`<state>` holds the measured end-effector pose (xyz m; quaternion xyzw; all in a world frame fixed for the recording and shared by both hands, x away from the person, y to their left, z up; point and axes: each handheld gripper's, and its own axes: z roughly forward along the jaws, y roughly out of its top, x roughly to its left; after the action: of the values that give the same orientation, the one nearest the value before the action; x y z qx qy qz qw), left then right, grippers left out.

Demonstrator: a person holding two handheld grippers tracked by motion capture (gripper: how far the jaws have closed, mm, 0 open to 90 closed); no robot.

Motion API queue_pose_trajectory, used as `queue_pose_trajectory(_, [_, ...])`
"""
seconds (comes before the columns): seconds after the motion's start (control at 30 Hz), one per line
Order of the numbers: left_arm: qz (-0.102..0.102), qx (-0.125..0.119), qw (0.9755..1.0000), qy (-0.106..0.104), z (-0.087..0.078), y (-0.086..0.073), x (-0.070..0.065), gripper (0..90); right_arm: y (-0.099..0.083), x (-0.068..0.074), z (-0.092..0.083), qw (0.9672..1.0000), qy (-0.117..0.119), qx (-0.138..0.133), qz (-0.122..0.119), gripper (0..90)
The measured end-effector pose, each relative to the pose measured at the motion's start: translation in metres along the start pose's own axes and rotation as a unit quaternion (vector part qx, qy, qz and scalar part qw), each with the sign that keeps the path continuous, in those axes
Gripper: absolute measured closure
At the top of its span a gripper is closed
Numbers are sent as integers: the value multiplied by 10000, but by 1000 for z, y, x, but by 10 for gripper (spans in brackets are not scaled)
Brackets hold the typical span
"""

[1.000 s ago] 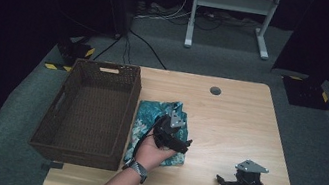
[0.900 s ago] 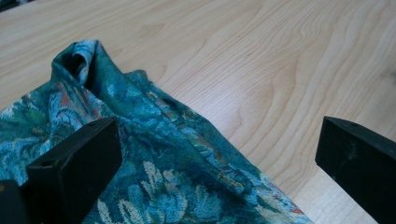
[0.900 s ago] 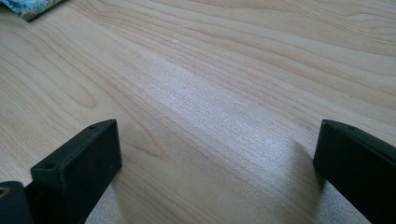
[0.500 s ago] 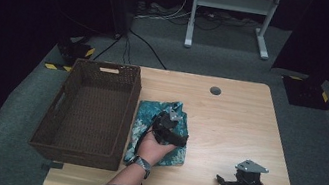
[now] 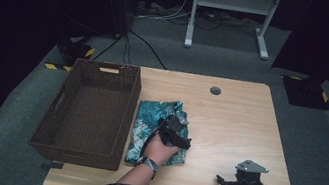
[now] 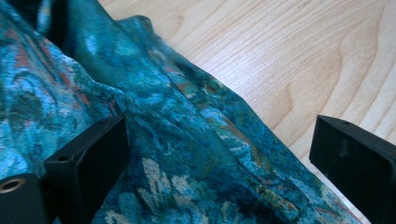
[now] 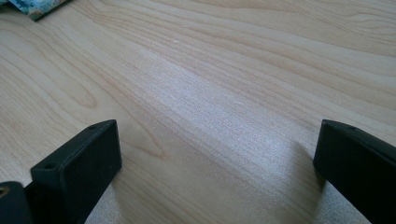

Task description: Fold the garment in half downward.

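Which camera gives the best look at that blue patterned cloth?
The left gripper view: the cloth shows its weave and folds close up. The high view shows its whole outline beside the basket; the right gripper view catches just a corner.

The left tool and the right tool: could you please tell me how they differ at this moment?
The left tool is over the folded teal cloth, its jaws astride a fold; the right tool has bare table between its jaws. The left sits beside the wicker basket, the right near the table's front edge. Both stand open, gripping nothing.
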<state>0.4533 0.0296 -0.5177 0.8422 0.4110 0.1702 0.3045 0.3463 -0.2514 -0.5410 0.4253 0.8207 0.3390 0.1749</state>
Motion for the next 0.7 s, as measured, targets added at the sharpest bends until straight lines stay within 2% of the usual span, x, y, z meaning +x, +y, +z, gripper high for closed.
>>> queue_pose_trajectory(0.17, [51,185,9998,25,9,-2,-6,61,0,0,0,10000,7,3,-7,7])
queue_pose_trajectory(0.37, [-96,127,9999,20,12,-4,-4,95,0,0,0,10000,11,3,-12,7])
queue_pose_trajectory(0.53, [-106,67,9999,12,9,-5,0,231,0,0,0,10000,10,5,-11,7])
queue_pose_trajectory(0.57, [-102,57,9999,12,8,-5,1,231,0,0,0,10000,10,5,-11,7])
queue_pose_trajectory(0.6, [-121,30,9999,58,5,-6,3,308,0,0,0,10000,9,7,-13,6])
queue_pose_trajectory(0.7, [-168,-39,9997,144,3,-8,5,420,0,0,0,10000,4,10,-20,6])
